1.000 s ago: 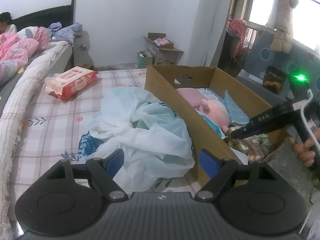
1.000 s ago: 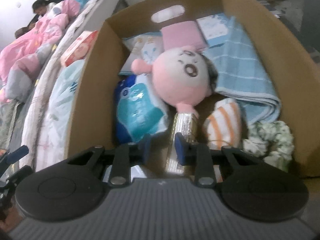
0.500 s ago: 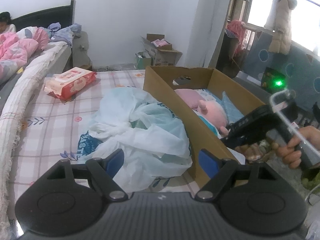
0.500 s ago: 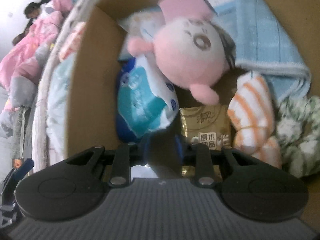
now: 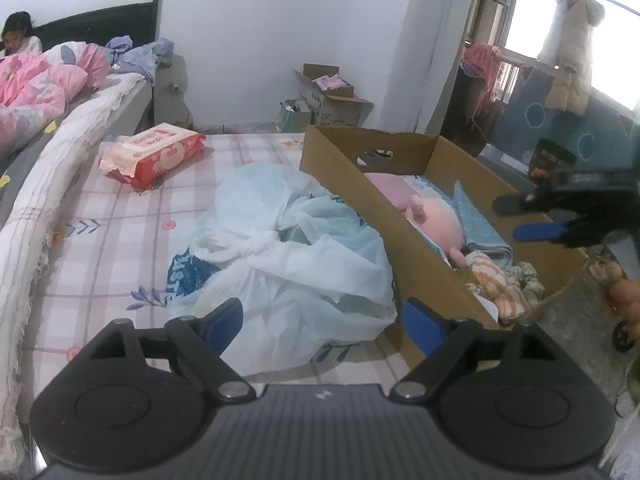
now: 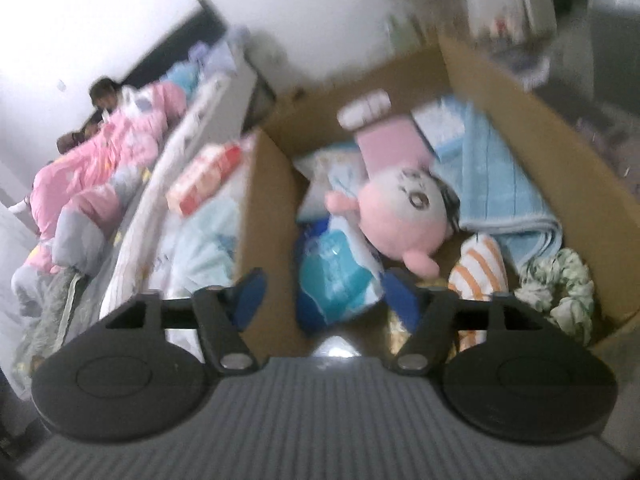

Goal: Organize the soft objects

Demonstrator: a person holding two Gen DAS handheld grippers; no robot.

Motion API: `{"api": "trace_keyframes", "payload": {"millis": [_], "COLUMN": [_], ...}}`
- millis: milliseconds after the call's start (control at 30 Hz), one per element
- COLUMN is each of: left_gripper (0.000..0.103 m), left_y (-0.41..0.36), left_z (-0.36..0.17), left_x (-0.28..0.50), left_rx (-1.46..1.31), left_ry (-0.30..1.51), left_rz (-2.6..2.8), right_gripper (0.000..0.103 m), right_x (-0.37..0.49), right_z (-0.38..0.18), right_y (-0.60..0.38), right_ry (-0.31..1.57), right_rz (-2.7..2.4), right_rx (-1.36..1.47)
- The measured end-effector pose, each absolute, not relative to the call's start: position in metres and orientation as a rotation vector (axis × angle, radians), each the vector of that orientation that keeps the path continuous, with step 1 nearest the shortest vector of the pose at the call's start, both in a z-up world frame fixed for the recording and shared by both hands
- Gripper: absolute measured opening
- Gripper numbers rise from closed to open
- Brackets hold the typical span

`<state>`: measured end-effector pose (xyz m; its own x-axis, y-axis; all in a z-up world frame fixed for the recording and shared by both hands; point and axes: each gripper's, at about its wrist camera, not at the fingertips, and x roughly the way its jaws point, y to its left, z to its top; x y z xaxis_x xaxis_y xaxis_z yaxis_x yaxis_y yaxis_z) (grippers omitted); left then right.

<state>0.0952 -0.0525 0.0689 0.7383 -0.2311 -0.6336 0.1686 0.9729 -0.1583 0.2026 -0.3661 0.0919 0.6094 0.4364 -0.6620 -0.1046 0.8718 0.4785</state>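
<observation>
Sitting on the bed (image 5: 120, 248): cardboard box (image 5: 348, 176), packed with pink plush (image 6: 404, 216), blue towel (image 6: 496, 184), striped cloth (image 6: 480, 268), tissue pack (image 6: 336, 276). Crowding its left wall: crumpled plastic bag (image 5: 288, 248). Left tongs (image 5: 322, 318) opening wide over the bag, gripping nothing. Right tongs (image 6: 324, 292) opening above the box's near edge, nothing pinched.

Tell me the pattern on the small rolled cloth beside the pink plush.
Orange and white stripes, clearest in the right wrist view.
</observation>
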Motion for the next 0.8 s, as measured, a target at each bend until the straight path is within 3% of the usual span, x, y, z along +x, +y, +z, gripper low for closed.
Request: {"api": "trace_keyframes", "payload": {"millis": [300,433,800], "left_gripper": [0.097,0.103,0.103], "left_y": [-0.049,-0.049,-0.069], "left_z": [0.063,0.063,0.068], "left_x": [0.075,0.061,0.028], "left_rx": [-0.098,-0.096,-0.035], "left_ry": [0.729,0.708,0.667], "left_rz": [-0.150,-0.073,0.041], "right_gripper": [0.102,0.102,0.102], "right_x": [0.133,0.114,0.059], "right_z": [0.113,0.117,0.130], "right_y": [-0.334,-0.326,-0.317], "right_ry": [0.646,0.646,0.551], "right_rz": [0.334,0.327,0.188], "right_rx": [0.393,0.323,0.061]}}
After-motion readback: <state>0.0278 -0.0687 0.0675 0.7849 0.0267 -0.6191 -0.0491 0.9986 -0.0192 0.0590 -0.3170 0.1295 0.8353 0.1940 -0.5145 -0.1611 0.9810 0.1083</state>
